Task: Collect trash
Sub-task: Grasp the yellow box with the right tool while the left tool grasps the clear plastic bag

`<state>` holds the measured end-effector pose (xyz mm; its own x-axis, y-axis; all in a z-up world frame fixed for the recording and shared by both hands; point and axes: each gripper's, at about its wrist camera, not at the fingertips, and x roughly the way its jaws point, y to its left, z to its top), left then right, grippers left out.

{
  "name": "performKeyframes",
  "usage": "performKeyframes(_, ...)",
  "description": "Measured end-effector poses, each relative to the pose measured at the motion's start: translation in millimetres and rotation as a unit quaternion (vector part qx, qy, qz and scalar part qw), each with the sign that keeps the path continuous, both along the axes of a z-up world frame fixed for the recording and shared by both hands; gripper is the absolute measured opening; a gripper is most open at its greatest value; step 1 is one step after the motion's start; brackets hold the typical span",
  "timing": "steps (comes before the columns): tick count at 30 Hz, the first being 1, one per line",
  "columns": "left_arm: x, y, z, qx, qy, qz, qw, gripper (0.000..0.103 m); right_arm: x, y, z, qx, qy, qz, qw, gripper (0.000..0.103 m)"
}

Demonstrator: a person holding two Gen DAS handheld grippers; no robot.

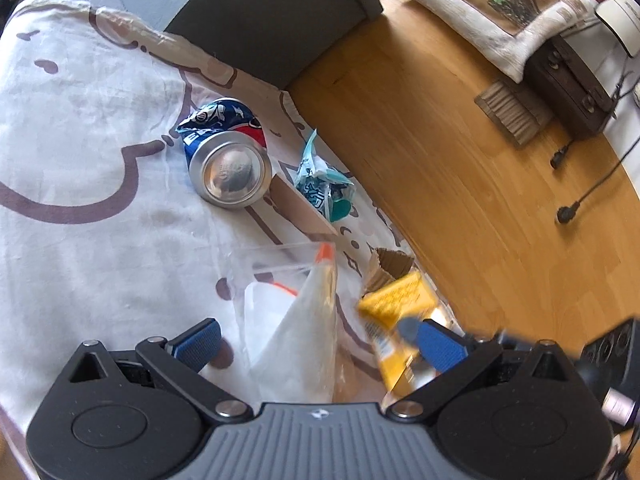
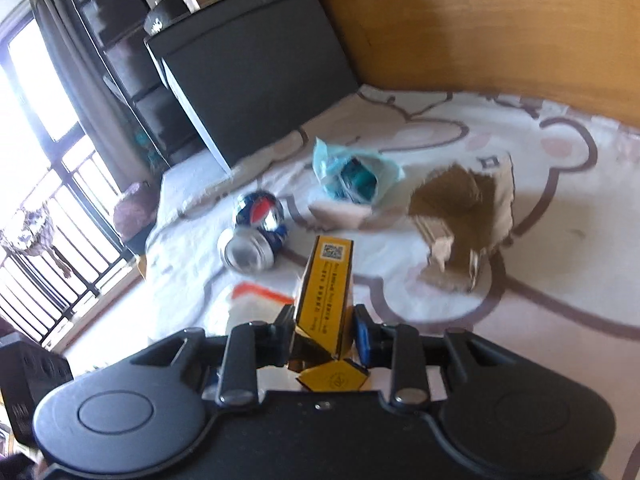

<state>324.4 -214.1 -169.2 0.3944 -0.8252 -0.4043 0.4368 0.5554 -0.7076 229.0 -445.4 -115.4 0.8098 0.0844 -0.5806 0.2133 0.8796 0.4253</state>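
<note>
Trash lies on a white cartoon-print blanket [image 1: 80, 184]. My right gripper [image 2: 322, 330] is shut on a yellow carton [image 2: 326, 292], held upright above the blanket; the carton also shows in the left wrist view [image 1: 400, 300]. My left gripper [image 1: 316, 340] is open above a clear zip bag with an orange strip [image 1: 296, 312]. A crushed blue soda can [image 1: 228, 156] lies beyond the bag, and also shows in the right wrist view [image 2: 256, 232]. A teal wrapper [image 1: 324, 184] and torn cardboard [image 2: 460, 220] lie near the blanket's edge.
A dark cabinet [image 1: 272, 12] stands at the head of the blanket. On the wood floor [image 1: 440, 140] lie a cushion [image 1: 500, 8], a dark wooden box [image 1: 568, 84] and black cables [image 1: 580, 200]. A window with railing [image 2: 36, 184] is on the left.
</note>
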Motion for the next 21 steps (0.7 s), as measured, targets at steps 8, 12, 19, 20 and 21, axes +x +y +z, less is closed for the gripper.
performKeyframes(8,9.5,-15.1,-2.6,-0.055,0.044,0.023,0.9973,0.102,-5.3,-11.4,-26.1,0.032,0.015,-0.028,0.999,0.031)
performKeyframes(12,12.4,-13.8,-5.7,-0.096,0.068,0.04,0.9922,0.101,-5.3,-14.5,-27.7,0.032,0.014,-0.034,0.999,0.031)
performKeyframes(19,10.8,2.9,-24.9,-0.213,0.173,0.046,0.9605,0.09,-8.4,-18.3,-30.1,0.036,0.008,-0.035,0.999,0.031)
performKeyframes(20,9.1,1.1,-25.2,-0.211,0.176,0.039,0.9605,0.089,-8.7,-17.0,-29.8,0.033,0.007,-0.035,0.999,0.031)
performKeyframes(21,8.1,-1.6,-22.9,-0.2,0.17,0.033,0.9645,0.089,-8.8,-15.6,-29.5,0.029,0.006,-0.034,0.999,0.031)
